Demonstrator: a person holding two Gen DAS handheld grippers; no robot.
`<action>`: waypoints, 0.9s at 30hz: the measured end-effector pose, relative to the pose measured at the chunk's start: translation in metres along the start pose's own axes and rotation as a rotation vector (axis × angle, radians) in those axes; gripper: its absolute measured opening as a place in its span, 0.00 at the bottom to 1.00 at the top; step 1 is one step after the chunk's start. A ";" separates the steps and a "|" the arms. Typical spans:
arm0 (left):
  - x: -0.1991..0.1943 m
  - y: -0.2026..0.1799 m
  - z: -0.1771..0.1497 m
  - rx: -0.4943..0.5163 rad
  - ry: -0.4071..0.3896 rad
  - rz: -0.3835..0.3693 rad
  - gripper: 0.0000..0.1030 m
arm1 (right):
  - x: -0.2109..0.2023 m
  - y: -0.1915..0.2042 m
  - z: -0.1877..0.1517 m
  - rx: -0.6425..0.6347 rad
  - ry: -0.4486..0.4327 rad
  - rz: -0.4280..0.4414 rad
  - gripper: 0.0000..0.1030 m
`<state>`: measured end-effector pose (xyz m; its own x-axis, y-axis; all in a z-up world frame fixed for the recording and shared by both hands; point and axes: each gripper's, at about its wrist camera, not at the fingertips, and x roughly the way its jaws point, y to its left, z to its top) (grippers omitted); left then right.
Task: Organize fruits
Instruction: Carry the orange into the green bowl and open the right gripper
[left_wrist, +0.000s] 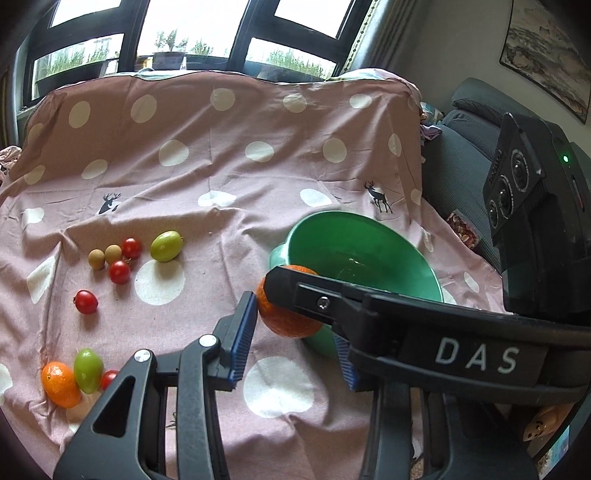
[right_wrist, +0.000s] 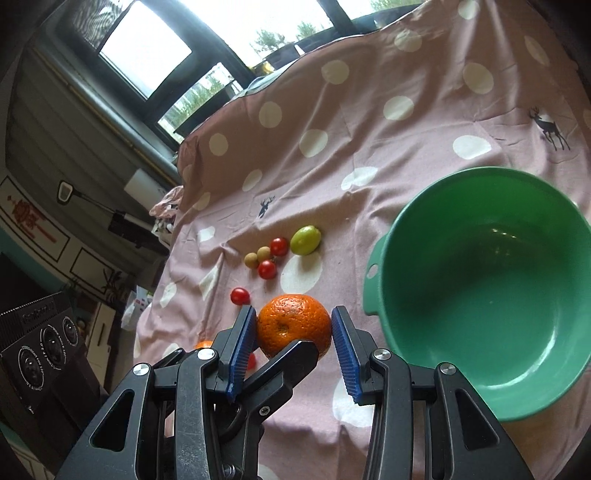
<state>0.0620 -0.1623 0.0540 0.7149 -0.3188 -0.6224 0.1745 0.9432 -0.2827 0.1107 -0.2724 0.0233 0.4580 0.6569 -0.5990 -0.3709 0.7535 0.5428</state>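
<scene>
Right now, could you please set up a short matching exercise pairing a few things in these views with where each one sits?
Things:
1. large orange
2. green bowl
3. small orange
4. two brown fruits

Places:
A. beside cherry tomatoes, far side
B. near cloth edge, against a green fruit
C. between both grippers' fingers
D. empty, right of the fruit

Pairs: 1-C, 2-D, 3-B, 4-A
</scene>
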 end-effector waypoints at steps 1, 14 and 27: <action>0.002 -0.004 0.001 0.006 0.002 -0.006 0.39 | -0.003 -0.004 0.001 0.009 -0.008 -0.002 0.43; 0.042 -0.054 0.015 0.085 0.038 -0.088 0.39 | -0.040 -0.060 0.009 0.143 -0.085 -0.037 0.43; 0.084 -0.069 0.012 0.075 0.137 -0.147 0.39 | -0.040 -0.101 0.009 0.241 -0.063 -0.136 0.43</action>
<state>0.1184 -0.2533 0.0298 0.5802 -0.4585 -0.6731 0.3237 0.8882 -0.3260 0.1372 -0.3754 -0.0026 0.5422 0.5413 -0.6427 -0.1035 0.8020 0.5882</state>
